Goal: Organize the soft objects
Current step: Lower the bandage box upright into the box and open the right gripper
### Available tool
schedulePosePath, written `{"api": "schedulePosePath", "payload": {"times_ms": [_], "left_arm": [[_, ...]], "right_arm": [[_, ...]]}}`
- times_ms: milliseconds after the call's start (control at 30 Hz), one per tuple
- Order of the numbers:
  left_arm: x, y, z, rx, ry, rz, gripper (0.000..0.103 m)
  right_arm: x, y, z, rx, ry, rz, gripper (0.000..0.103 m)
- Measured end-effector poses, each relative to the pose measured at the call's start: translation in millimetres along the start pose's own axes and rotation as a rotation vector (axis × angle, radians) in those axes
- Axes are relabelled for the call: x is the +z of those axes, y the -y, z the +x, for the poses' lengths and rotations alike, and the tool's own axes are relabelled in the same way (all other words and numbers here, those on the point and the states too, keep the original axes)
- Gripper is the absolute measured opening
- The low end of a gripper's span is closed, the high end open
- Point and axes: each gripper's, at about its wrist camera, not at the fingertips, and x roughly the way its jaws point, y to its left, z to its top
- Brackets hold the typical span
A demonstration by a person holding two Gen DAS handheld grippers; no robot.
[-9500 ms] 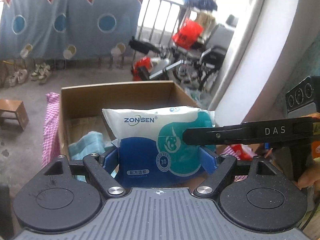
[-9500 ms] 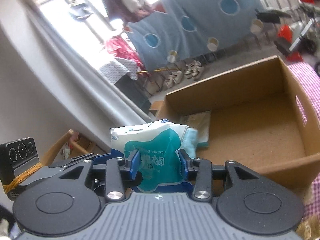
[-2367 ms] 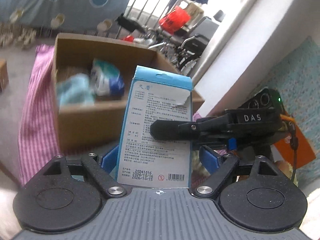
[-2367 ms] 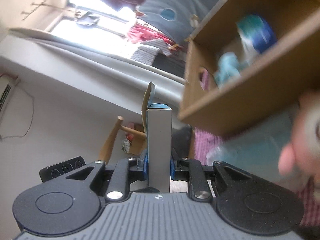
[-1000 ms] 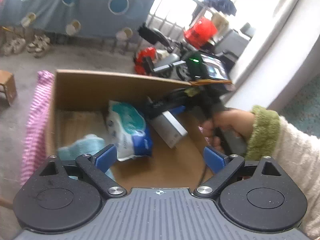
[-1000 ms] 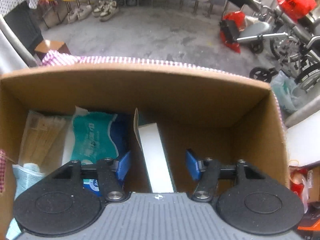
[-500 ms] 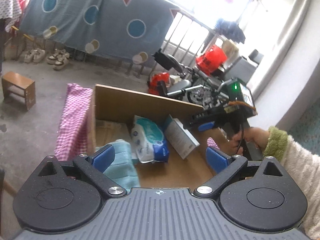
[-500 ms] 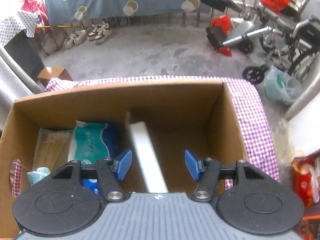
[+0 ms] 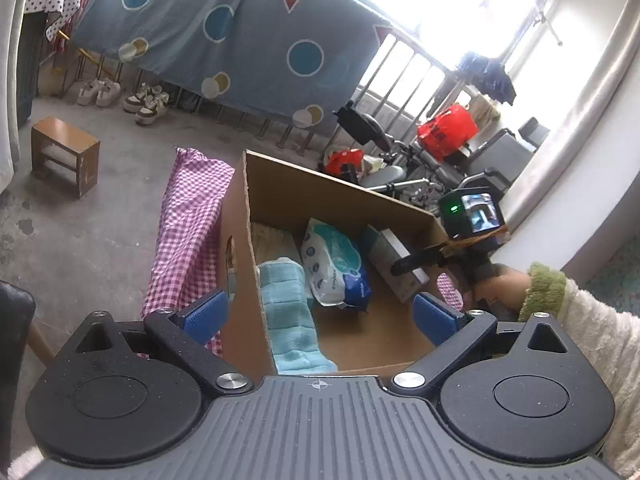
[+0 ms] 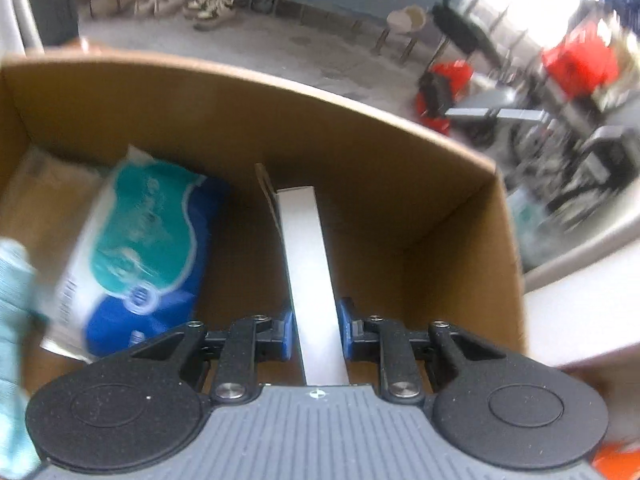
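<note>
Inside the cardboard box (image 10: 248, 120), directly ahead of the right gripper (image 10: 314, 334), a slim white carton (image 10: 308, 264) is seen standing on its narrow edge, and the jaws have just been closing on it: the blue pads (image 10: 286, 334) are now pressed against its two long sides at the near end, so the carton is held. To the left of that gripper the wet-wipes pack (image 10: 136, 256) is lying on the box floor, just beside the carton but apart from it, and further left a folded teal towel (image 9: 288, 312) is laid along the box wall, with a flat paper packet behind it. The left gripper (image 9: 320, 314) is held back over the near rim of the box, its jaws spread wide with nothing between them. The step in hand is judged to be a re-seating of the carton beside the pack. It would be done best with the grip kept low and square on the flat sides, since the thin card could be crushed or twisted by a skewed squeeze. The carton should be slid or lifted gently toward the pack, its loose top flap (image 10: 266, 196) being kept clear of the far wall, and released only once it is resting steadily. The empty gripper should be kept outside the box so nothing is knocked.
</note>
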Motion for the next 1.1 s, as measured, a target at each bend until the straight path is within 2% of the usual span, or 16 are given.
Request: {"api": "schedulePosePath", "payload": {"times_ms": [133,200,267,333,433,600,700,733,800,933,1000,1100], "left_arm": [[-3,-2,0,-0.004,-0.004,-0.003,0.099],[-4,-3,-1,-0.006,-0.006,-0.006,0.099],[-6,-4,-2,-0.002,-0.007,-0.007,0.099],[-7,-5,-4,0.003,-0.011,-0.006,0.099],[-7,-7,-6,0.011,-0.014,-0.015,0.099],[-8,-11,-9,0.008,-0.011,-0.02,0.099],[-8,-12,-7,0.0,-0.018,-0.028,0.099],[-9,-12,-7,-0.003,-0.019,-0.031,0.099],[-8,-12,-5,-0.009,-0.024,-0.033,0.099],[-11,-10,-6,-0.008,-0.027,-0.026,0.1],[-11,-11,-7,-0.004,-0.029,-0.031,0.1],[-10,-13,-7,-0.005,-0.027,-0.044,0.1]], "right_arm": [[-5,-26,5,-0.071,-0.013,-0.074,0.029],[-8,-33,3,-0.038,-0.005,-0.095,0.037],[-10,-34,-3,0.002,0.012,-0.078,0.058],[-10,-33,-14,0.01,0.045,-0.068,0.062],[-9,-23,-30,0.037,0.086,-0.039,0.062],[-18,18,-45,0.164,0.093,0.123,0.061],[-25,35,-36,0.194,0.056,0.173,0.052],[-27,37,-31,0.207,0.036,0.184,0.047],[-35,35,-22,0.244,-0.007,0.221,0.044],[-32,28,-20,0.237,0.018,0.213,0.044],[-26,26,-15,0.262,0.001,0.225,0.044],[-20,15,-13,0.242,-0.003,0.191,0.045]]}}
